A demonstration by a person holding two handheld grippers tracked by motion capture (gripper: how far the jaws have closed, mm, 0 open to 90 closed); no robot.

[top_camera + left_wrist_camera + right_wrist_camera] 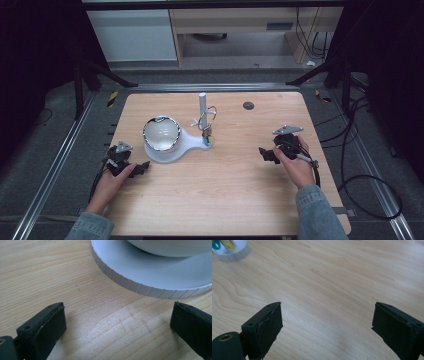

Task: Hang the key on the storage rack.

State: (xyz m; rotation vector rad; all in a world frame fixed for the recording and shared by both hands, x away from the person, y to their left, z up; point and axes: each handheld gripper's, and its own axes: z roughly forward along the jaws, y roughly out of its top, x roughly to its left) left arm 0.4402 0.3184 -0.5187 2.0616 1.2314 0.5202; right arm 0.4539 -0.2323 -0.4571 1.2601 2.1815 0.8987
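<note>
A white stand lies on the wooden table, carrying a shiny bowl on its round base and an upright white post with wires looped around it. My left gripper rests on the table just left of the base, open with nothing between its jaws; the base's ribbed rim lies right ahead in the left gripper view. My right gripper sits at the table's right side, open and empty over bare wood. The stand's small end appears far off in the right gripper view.
A dark round grommet is set in the table near the back edge. Cables trail off the right side onto the floor. Black frame legs and a metal rail surround the table.
</note>
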